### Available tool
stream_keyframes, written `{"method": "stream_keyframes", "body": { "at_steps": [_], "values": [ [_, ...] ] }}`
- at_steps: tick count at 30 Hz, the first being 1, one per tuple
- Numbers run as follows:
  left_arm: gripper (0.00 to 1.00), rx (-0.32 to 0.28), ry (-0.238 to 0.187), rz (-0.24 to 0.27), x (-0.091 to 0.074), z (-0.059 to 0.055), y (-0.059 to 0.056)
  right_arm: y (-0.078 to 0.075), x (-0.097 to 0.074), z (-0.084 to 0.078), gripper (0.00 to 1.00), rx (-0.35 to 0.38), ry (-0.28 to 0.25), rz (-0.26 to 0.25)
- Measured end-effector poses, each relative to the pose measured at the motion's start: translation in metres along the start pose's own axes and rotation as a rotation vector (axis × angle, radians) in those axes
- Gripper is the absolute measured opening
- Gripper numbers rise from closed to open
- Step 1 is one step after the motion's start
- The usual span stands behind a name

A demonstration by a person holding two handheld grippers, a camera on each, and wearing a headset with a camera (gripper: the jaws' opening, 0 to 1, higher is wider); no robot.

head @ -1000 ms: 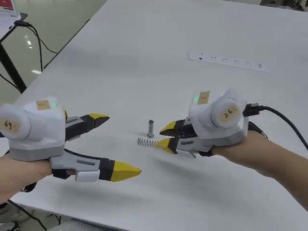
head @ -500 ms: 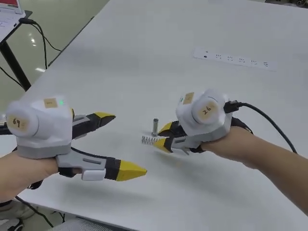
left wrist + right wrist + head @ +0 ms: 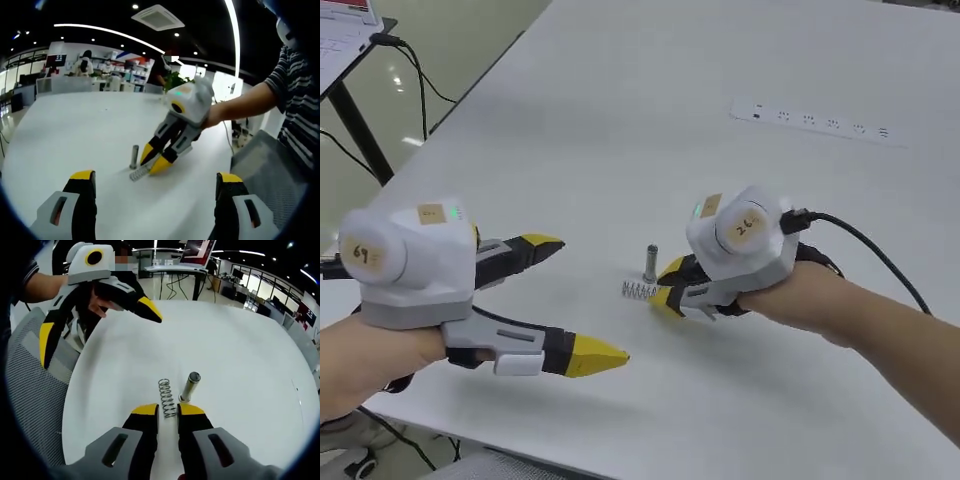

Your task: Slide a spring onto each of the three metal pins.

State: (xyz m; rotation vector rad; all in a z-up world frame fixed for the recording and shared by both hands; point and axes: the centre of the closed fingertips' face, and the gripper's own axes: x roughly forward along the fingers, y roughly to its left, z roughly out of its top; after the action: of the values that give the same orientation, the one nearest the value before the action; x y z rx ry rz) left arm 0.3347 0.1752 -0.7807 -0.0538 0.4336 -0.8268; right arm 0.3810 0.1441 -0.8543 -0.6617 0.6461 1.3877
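- The right gripper (image 3: 667,285) has its fingers (image 3: 145,412) drawn in narrow on the near end of the spring (image 3: 166,397), apparently pinching it. The rest of the coil lies along the bench (image 3: 620,130), pointing to 12 o'clock in the right gripper view.
- One metal pin (image 3: 190,385) stands upright just beside the spring, at 1 o'clock from the fingertips.
- The step in hand looks like lifting the spring and threading it over that pin.
- To do it well, I would grip low on the coil and tip the spring upright. Its open end should sit square over the pin top before lowering, since a thin coil could bend or flick out.
- The left gripper (image 3: 578,297) hovers at 8 o'clock in the head view. Its fingers (image 3: 82,177) are spread wide and empty, free to steady the pin.
- The bench is plain, smooth white, so the pin could skid if nudged.
- A white power strip (image 3: 820,122) lies well apart at 1 o'clock.
- Around it is an open office with ceiling lights, a mesh chair (image 3: 35,405) and dark cables (image 3: 420,80) at 10 o'clock.
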Motion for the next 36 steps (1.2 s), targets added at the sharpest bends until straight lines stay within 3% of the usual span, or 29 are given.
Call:
{"method": "stream_keyframes", "body": {
  "at_steps": [15,22,36],
  "values": [
    [0.96,-0.002,0.007,-0.007,-0.001,-0.001,-0.004,0.007,0.000,-0.002,0.08,-0.041,-0.005,0.006],
    [0.94,0.020,0.005,-0.036,0.004,0.005,-0.012,0.013,-0.024,0.002,0.08,-0.071,-0.029,-0.005],
    [0.88,0.035,0.031,-0.106,0.019,0.006,-0.031,0.024,-0.068,-0.008,0.08,-0.117,-0.038,-0.005]
  ]
}}
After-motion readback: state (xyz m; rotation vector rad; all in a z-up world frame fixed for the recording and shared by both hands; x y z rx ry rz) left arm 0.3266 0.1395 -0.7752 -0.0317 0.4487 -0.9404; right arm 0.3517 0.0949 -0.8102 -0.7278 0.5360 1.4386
